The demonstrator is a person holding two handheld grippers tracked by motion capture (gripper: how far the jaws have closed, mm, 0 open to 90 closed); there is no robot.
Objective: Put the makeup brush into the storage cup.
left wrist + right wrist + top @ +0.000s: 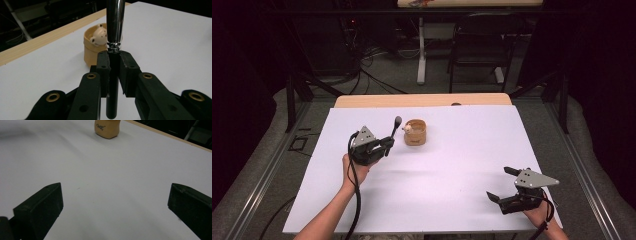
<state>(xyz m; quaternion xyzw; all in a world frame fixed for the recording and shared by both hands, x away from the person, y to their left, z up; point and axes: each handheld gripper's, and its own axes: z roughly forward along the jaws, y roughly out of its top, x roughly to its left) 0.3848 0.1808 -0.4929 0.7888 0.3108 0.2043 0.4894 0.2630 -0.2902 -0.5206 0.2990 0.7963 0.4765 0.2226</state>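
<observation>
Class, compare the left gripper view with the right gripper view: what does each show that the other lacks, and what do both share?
Left gripper view alone: the left gripper shut on a spoon with a black handle and shiny stem, and a bear figure inside the tan cup. Right gripper view alone: the right gripper with jaws wide open, holding nothing, and lettering on the cup. Both: the cup, the white table cover.

Chrome tool w/ black handle, upright, clamped, beside tan bear cup

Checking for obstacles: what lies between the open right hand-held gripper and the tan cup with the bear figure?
Nothing: in the right gripper view, bare white table cover stretches from the right hand-held gripper to the tan cup.
</observation>
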